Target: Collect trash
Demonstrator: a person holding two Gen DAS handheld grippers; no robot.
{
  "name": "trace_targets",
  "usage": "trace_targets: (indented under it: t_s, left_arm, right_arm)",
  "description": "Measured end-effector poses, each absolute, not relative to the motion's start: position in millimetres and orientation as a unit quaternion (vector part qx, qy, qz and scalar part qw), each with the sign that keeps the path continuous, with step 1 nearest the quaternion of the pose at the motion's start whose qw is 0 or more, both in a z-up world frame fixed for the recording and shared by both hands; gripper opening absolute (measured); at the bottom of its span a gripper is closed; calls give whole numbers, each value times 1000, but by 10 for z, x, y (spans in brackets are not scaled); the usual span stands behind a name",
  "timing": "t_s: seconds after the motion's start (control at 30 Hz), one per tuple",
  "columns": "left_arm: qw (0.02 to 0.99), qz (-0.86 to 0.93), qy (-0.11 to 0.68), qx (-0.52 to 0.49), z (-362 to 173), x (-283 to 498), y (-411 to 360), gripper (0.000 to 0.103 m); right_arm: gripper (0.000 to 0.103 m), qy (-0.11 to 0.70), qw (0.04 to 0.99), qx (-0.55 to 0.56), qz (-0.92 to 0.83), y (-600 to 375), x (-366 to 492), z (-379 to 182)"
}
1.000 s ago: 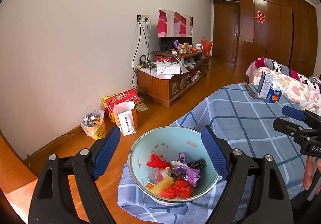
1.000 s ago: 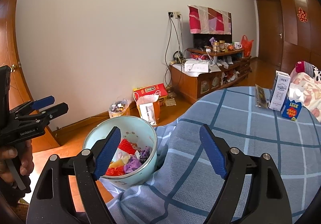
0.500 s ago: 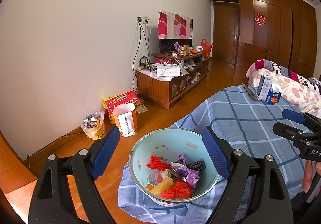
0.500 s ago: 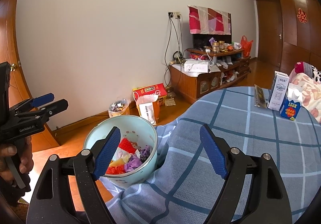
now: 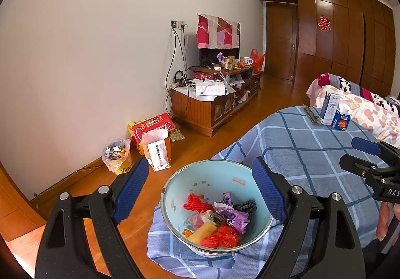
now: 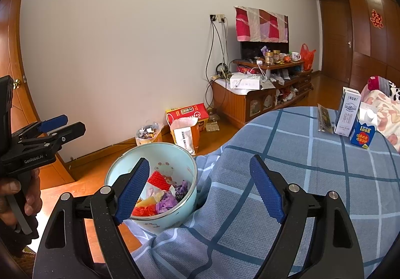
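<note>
A light blue enamel bowl sits on the blue plaid cloth at the surface's near-left corner; it also shows in the right wrist view. It holds red, purple and yellow wrappers. My left gripper is open and empty above the bowl, its pads on either side of it. My right gripper is open and empty over the cloth, just right of the bowl. A white milk carton, a blue carton and a flat packet stand at the far right of the cloth.
A lined bin full of trash stands on the wooden floor by the wall, next to a paper bag and a red box. A cluttered wooden TV cabinet stands beyond. Patterned bedding lies at far right.
Both grippers have stayed almost still, with only a slight drift of view. Nothing was picked up or let go.
</note>
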State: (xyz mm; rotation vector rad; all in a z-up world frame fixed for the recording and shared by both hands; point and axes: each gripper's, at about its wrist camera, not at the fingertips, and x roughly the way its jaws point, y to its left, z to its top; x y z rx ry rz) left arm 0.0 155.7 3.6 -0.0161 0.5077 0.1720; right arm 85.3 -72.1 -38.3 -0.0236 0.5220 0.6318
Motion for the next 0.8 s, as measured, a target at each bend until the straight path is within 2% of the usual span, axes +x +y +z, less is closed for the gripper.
trace_targets:
  t_s: [0.8]
  left_arm:
    - [964,82,251,6,13,11,1508,83]
  right_arm:
    - [84,245,920,-11,304,-720,791,-361]
